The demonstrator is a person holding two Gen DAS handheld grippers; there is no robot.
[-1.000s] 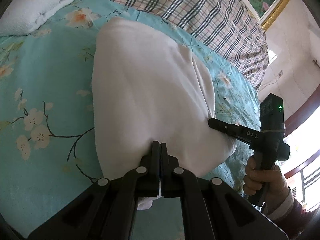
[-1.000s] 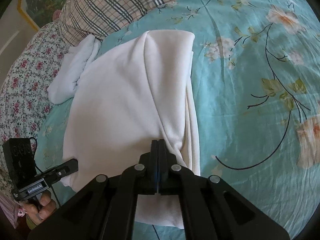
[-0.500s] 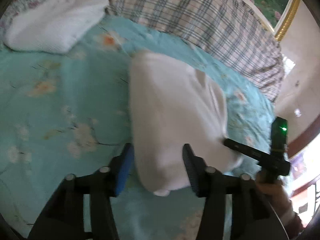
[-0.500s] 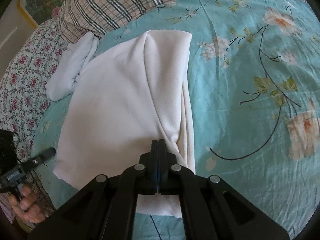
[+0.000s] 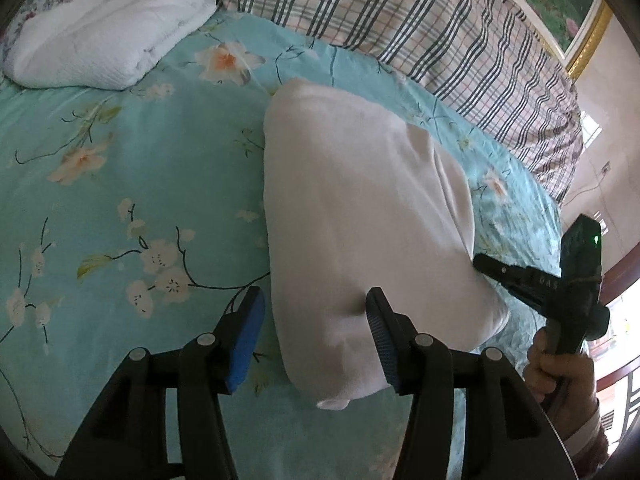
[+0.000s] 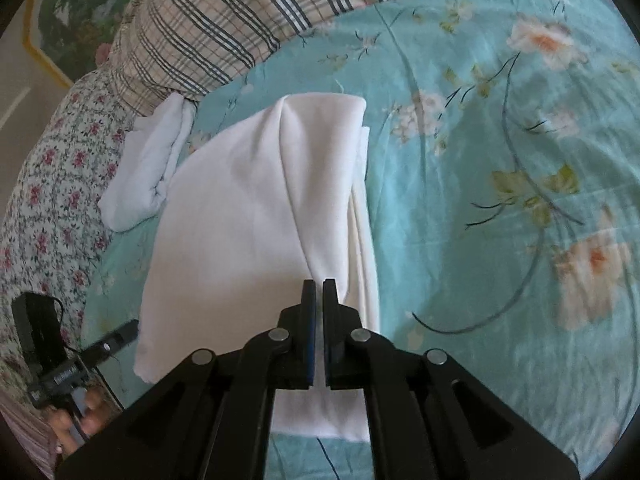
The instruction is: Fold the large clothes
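Observation:
A folded white garment (image 5: 360, 216) lies on the teal floral bedspread (image 5: 132, 168); it also shows in the right wrist view (image 6: 256, 216). My left gripper (image 5: 316, 312) is open, its blue-padded jaws spread on either side of the garment's near corner, which lies loose between them. My right gripper (image 6: 319, 292) hovers over the garment's near edge with its jaws a narrow slit apart; no cloth shows pinched between them. It also shows from the side at the garment's right edge in the left wrist view (image 5: 480, 261).
A folded white towel (image 5: 104, 28) lies at the far left by a plaid pillow (image 5: 440, 32). The towel (image 6: 148, 168) and a small-flower quilt (image 6: 48, 184) show in the right wrist view. The left gripper's body and hand (image 6: 56, 368) are low left there.
My left gripper let go of the garment's corner, opened wide and drew back. My right gripper's jaws have parted by a narrow slit. The garment has settled flatter.

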